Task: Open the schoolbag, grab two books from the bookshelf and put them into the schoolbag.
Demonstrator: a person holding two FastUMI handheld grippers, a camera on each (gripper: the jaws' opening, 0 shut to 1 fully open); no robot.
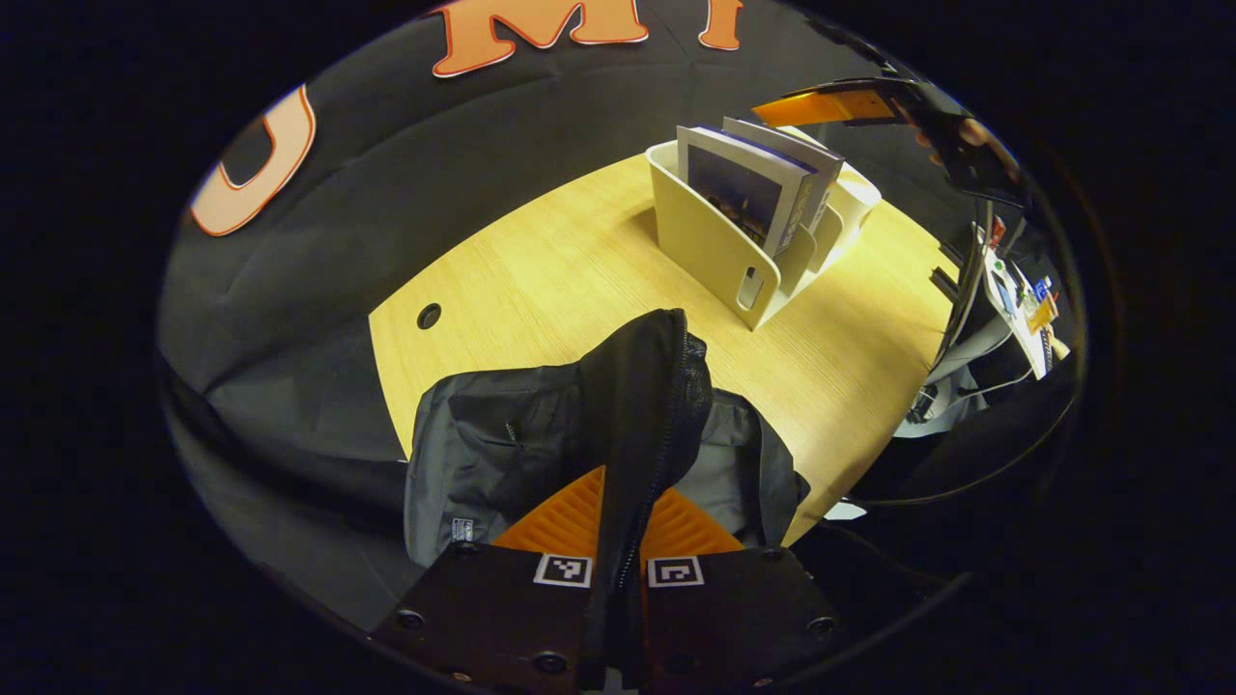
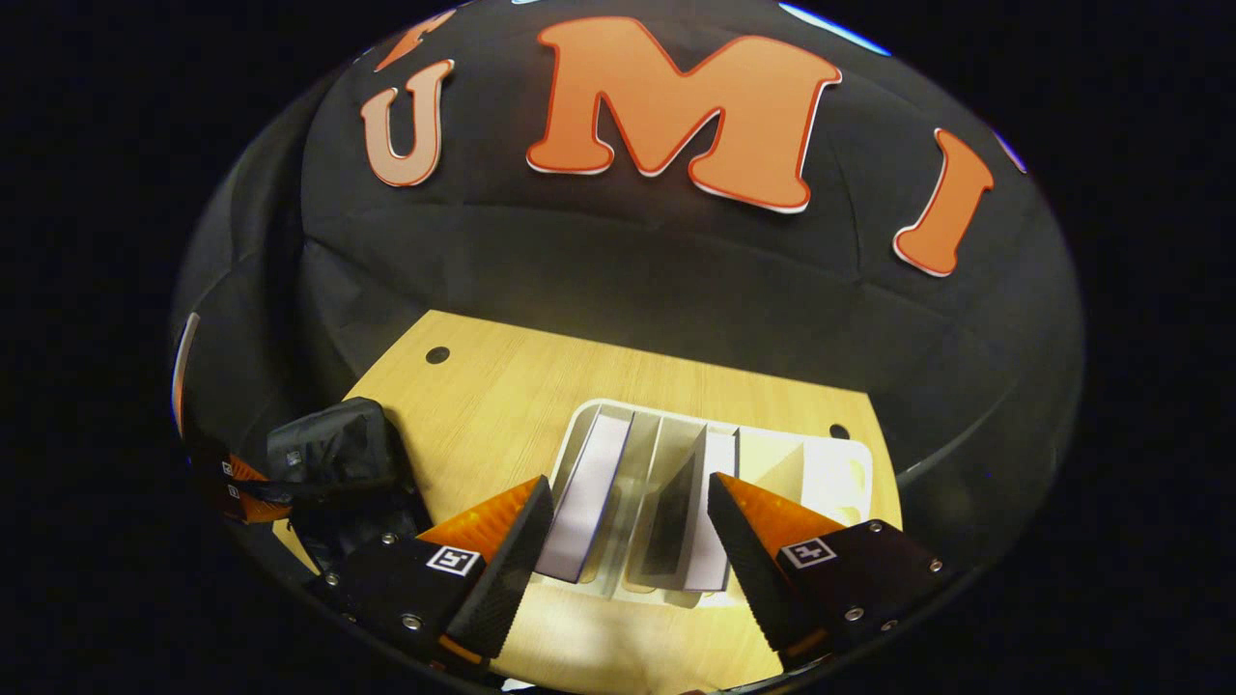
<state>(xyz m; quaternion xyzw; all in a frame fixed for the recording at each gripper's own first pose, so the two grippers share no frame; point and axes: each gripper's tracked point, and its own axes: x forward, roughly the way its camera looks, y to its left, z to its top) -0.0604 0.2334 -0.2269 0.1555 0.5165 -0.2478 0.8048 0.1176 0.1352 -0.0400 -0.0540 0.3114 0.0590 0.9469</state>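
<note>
Wooden table (image 1: 541, 280), cluttered desk (image 1: 1014, 299) beyond.

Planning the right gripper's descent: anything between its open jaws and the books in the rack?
Nothing visible. The right gripper hangs open above the white rack, both books standing upright in its slots below the jaws. The schoolbag sits off to the side, held by the left gripper.

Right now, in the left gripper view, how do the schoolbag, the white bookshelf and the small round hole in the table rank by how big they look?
1. schoolbag, though it lies nearest the camera, which swells it
2. bookshelf
3. hole, clearly the smallest
</note>
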